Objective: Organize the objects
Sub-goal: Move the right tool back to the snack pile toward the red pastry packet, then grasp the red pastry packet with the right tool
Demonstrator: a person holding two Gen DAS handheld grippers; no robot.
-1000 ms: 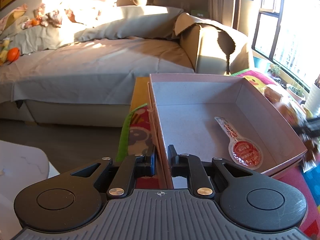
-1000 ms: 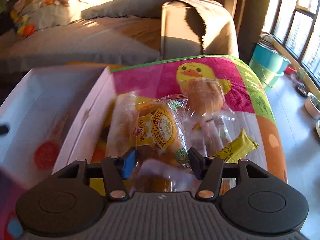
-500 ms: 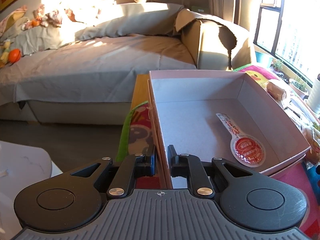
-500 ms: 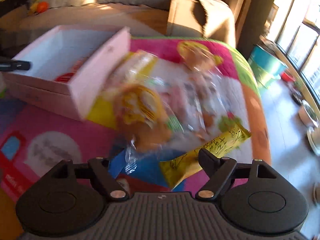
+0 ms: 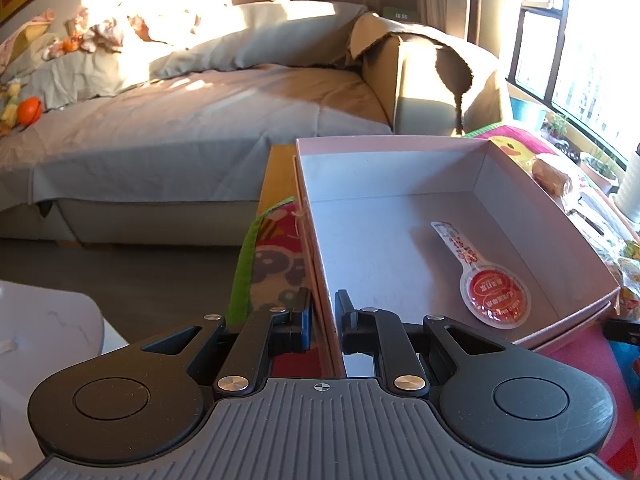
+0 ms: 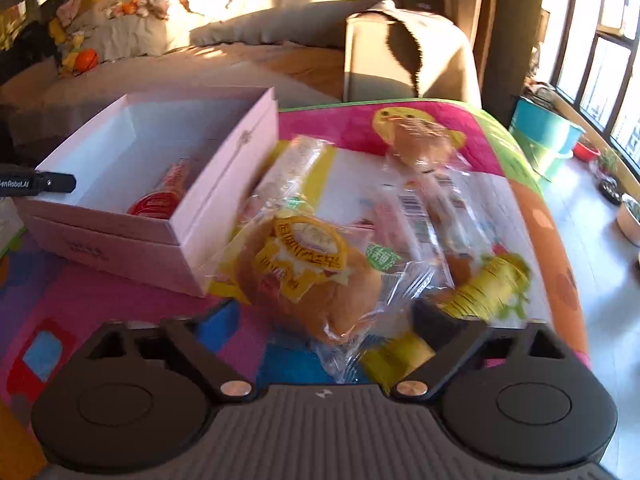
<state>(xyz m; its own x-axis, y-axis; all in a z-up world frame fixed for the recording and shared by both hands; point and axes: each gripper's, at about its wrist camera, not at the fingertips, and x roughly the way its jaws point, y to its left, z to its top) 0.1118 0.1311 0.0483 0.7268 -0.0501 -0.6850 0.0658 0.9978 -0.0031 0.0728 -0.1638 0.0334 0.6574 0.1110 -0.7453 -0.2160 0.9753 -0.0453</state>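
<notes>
Your left gripper (image 5: 322,312) is clamped down narrow on the thin wall of the pink box (image 5: 320,264), one finger on each side of it. Your right gripper (image 6: 326,320) points steeply downward with its jaws spread wide and closing; the wrapped bun (image 6: 308,272) sits just ahead of and between them, neither pad pressing on it.

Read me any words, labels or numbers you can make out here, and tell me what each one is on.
"GenRobot.AI", first letter cut off by the picture's edge: on the left gripper, at the box wall.
Red print on the sauce cup in the box: too small to read.
Yellow label on the bun pack: blurred, unreadable.
Barcode label on the clear pack: unreadable.
Print on the yellow bar: blurred.
Small green sign behind the sofa: digits, unclear.
</notes>
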